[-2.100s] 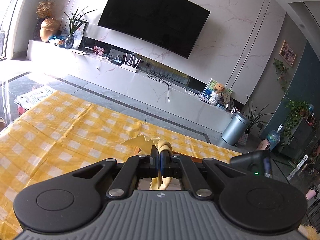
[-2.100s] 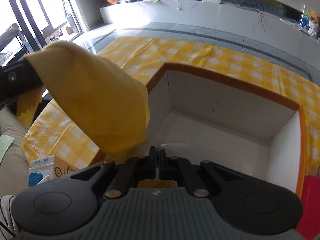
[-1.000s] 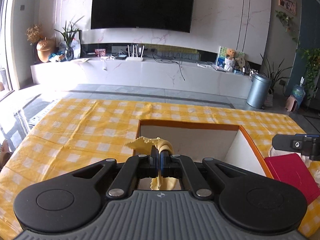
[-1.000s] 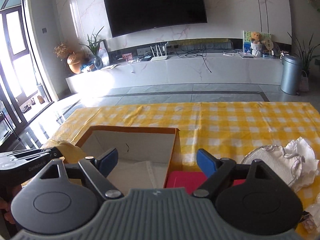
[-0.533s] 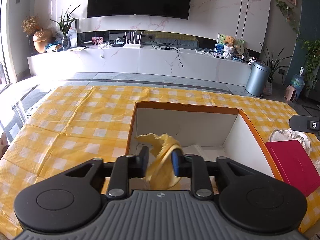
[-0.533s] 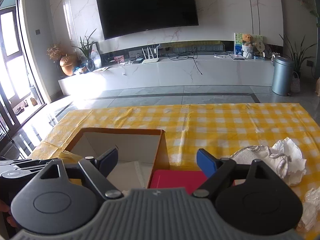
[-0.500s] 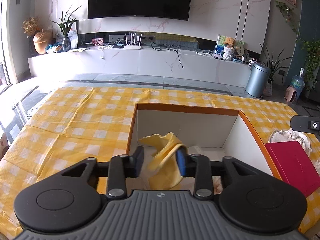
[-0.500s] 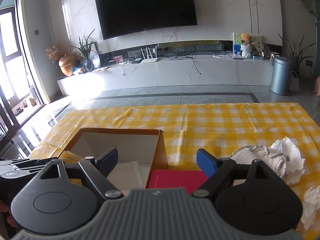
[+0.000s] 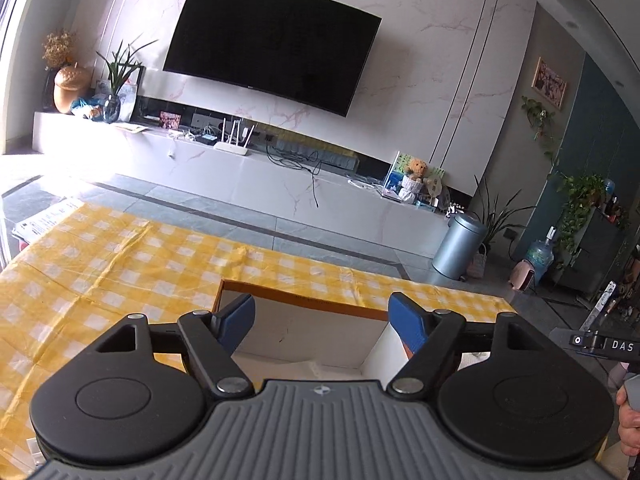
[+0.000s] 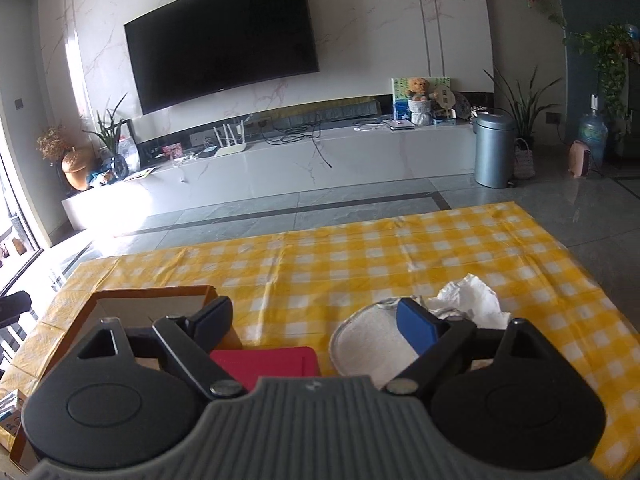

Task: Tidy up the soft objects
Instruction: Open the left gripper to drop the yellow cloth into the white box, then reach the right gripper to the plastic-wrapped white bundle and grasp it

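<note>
My left gripper point(image 9: 322, 309) hangs over an open cardboard box point(image 9: 300, 302) with white inner walls. Its jaws are opening wide and nothing is between them. The yellow cloth is out of sight below the gripper body. My right gripper point(image 10: 316, 314) stands open, its jaws still widening slightly, with nothing between them. Below it lie a flat red piece point(image 10: 272, 362), a round white pad point(image 10: 366, 346) and a crumpled white cloth point(image 10: 472, 304). The box point(image 10: 152, 294) sits at its lower left.
A yellow checked tablecloth point(image 10: 360, 264) covers the table, whose far edge meets a grey tiled floor. The other gripper's body point(image 9: 600, 345) and a hand point(image 9: 628, 420) show at the right edge of the left wrist view. A carton point(image 10: 8, 412) lies at the lower left.
The left jaws went from shut on the yellow cloth to wide apart; the cloth slipped out of view and the gripper rose. The right gripper shifted right, over the red piece and white pad.
</note>
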`<state>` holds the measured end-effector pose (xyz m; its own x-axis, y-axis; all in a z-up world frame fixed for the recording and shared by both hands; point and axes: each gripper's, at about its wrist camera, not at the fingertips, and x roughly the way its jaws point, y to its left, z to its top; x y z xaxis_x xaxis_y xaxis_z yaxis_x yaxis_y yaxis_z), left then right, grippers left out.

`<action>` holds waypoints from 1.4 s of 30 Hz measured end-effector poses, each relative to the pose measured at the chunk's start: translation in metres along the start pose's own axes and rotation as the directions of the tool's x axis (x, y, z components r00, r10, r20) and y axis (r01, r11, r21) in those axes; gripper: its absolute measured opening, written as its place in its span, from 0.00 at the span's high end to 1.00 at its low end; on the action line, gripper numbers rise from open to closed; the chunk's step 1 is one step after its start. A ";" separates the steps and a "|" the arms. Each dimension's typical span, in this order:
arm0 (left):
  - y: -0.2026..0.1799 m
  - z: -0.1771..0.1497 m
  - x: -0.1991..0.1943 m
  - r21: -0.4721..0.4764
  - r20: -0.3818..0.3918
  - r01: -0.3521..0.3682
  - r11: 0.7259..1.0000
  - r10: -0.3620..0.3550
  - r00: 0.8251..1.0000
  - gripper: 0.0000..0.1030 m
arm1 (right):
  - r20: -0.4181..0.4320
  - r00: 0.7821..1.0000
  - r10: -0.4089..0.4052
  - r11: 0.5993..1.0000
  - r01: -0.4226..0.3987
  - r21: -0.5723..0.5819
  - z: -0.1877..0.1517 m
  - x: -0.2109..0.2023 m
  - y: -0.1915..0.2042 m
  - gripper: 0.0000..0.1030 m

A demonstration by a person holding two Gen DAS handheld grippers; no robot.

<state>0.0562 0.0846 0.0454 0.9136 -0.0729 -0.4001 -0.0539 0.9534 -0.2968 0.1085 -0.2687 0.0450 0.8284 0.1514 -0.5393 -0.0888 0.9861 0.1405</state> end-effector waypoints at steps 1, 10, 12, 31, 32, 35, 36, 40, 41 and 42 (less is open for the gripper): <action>-0.003 0.002 -0.003 0.011 0.013 -0.005 1.000 0.005 1.000 0.13 | -0.010 1.000 -0.016 1.000 0.016 0.022 0.000 0.002 -0.007 0.15; -0.028 0.008 -0.018 0.107 0.055 -0.017 0.994 0.011 0.998 0.13 | -0.087 0.992 -0.088 0.981 0.102 0.163 -0.007 0.017 -0.063 0.11; -0.038 0.006 -0.016 0.142 0.054 -0.037 0.989 0.030 0.998 0.13 | -0.099 0.986 -0.135 0.977 0.149 0.152 -0.010 0.022 -0.070 0.09; -0.142 -0.025 0.034 0.305 -0.269 0.169 0.937 -0.085 0.959 0.14 | -0.251 0.936 -0.248 0.956 0.278 0.094 -0.032 0.045 -0.136 0.08; -0.150 -0.028 0.038 0.326 -0.285 0.176 0.929 -0.081 0.955 0.14 | -0.259 0.938 -0.230 0.960 0.262 0.096 -0.034 0.047 -0.138 0.08; -0.166 -0.037 0.047 0.377 -0.314 0.174 0.910 -0.051 0.948 0.14 | -0.296 0.928 -0.227 0.963 0.259 0.071 -0.038 0.056 -0.140 0.09; -0.173 -0.040 0.048 0.394 -0.319 0.172 0.903 -0.041 0.947 0.14 | -0.304 0.923 -0.237 0.962 0.267 0.059 -0.039 0.057 -0.140 0.09; -0.187 -0.044 0.050 0.421 -0.327 0.167 0.892 -0.023 0.945 0.14 | -0.341 0.885 -0.316 0.925 0.367 0.095 -0.043 0.062 -0.153 0.09; -0.189 -0.045 0.050 0.422 -0.328 0.170 0.891 -0.024 0.944 0.14 | -0.350 0.884 -0.310 0.917 0.375 0.136 -0.044 0.064 -0.159 0.09; -0.192 -0.044 0.051 0.419 -0.332 0.175 0.891 -0.029 0.943 0.14 | -0.360 0.885 -0.296 0.902 0.383 0.198 -0.047 0.065 -0.166 0.09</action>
<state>0.0950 -0.1151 0.0441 0.7293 -0.1932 -0.6564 0.2807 0.9594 0.0295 0.1515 -0.4193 -0.0526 0.5602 -0.1335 -0.8176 0.3467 0.9341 0.0850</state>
